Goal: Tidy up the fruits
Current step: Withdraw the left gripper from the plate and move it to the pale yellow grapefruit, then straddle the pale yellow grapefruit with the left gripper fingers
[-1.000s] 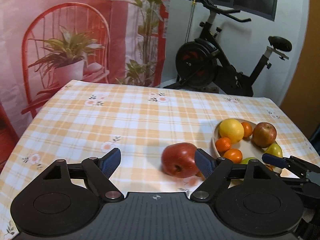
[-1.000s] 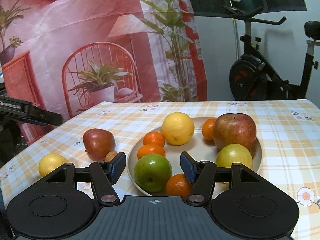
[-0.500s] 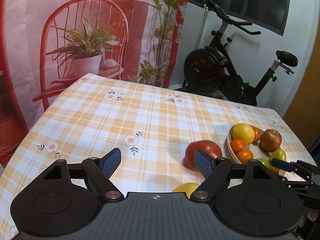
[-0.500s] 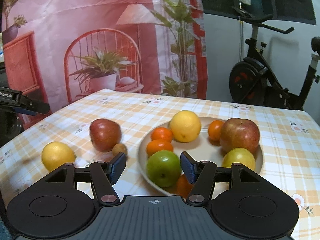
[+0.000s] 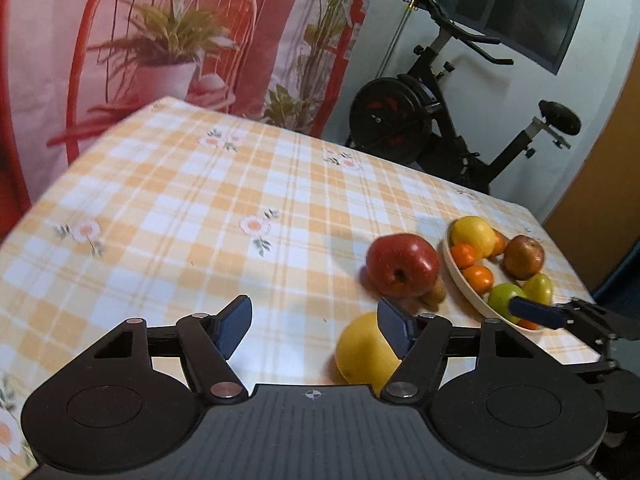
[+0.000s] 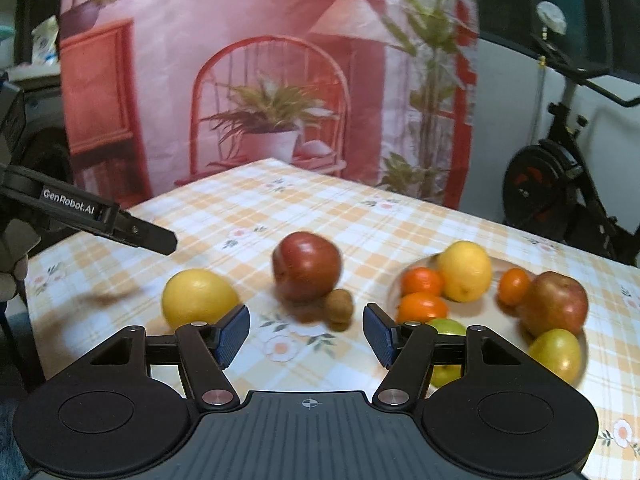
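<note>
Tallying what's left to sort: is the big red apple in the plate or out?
Out: the red apple sits on the tablecloth, beside the plate.

Apple (image 6: 307,266) between lemon (image 6: 197,297) and plate (image 6: 404,280).

Open checked cloth (image 5: 192,216) across the far left; crowded right side: red apple (image 5: 402,264), lemon (image 5: 366,354), small brown fruit (image 6: 339,306), full plate (image 5: 460,280).

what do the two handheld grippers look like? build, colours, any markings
Both match: matte black bodies with a ribbed top deck and a small crosshair mark, two round black discs at the sides, angular black linkage arms with silver pivot pins, and blue textured pads. Left gripper, right gripper. In the right wrist view, the left gripper's arm carries white "GenRobot.AI" lettering. No cables visible.
</note>
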A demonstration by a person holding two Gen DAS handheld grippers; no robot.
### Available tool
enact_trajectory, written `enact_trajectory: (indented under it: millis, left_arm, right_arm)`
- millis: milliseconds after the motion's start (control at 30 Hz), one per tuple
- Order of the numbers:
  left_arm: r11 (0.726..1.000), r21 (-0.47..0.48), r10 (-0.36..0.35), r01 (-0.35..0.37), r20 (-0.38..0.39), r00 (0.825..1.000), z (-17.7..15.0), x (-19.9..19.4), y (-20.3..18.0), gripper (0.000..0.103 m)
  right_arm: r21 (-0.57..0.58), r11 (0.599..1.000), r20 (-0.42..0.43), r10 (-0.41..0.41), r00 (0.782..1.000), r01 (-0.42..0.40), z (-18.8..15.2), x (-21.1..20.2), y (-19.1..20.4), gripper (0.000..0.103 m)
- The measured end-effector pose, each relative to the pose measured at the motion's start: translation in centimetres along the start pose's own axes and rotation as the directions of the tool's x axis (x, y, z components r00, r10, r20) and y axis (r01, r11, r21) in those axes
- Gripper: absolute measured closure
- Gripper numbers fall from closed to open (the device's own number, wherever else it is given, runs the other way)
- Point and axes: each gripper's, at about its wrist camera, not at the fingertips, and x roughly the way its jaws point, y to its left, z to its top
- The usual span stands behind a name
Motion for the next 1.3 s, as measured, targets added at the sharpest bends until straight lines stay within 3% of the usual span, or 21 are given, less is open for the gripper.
enact_trajectory:
  millis: [267, 367, 633, 767, 1300]
  left_arm:
    - [0.995, 0.060, -0.086, 0.085, 0.004, 0.996, -1.2, -0.2, -1.4, 0.033]
    - [0.995, 0.062, -0.084, 0.083, 0.006, 0.996, -1.2, 0.2, -1.4, 0.033]
    - [0.993, -0.065, -0.097, 0.097, 0.003, 0.995, 0.6, 1.3, 1.1, 0.045]
    - [0.991, -0.105, -0.089, 0.083, -0.049, 0.995, 1.3, 3.0, 2.0, 0.054]
    - [0.979, -0.047, -0.204, 0.200, -0.110, 0.973, 0.7, 3.7, -0.6, 0.053]
  right_arm:
    - [-0.025, 0.999, -0.061, 0.027, 0.998, -0.029, -0.9, 1.4, 2.5, 0.044]
    - [-0.034, 0.999, -0.070, 0.037, 0.997, -0.039, -1.1, 1.4, 2.9, 0.044]
    - [-0.049, 0.997, -0.083, 0.057, 0.995, -0.061, -0.9, 1.9, 3.3, 0.043]
    - [-0.057, 0.996, -0.093, 0.063, 0.994, -0.068, -1.1, 2.1, 3.6, 0.043]
    - [-0.023, 0.998, -0.100, 0.061, 0.993, -0.064, -1.5, 1.9, 3.0, 0.041]
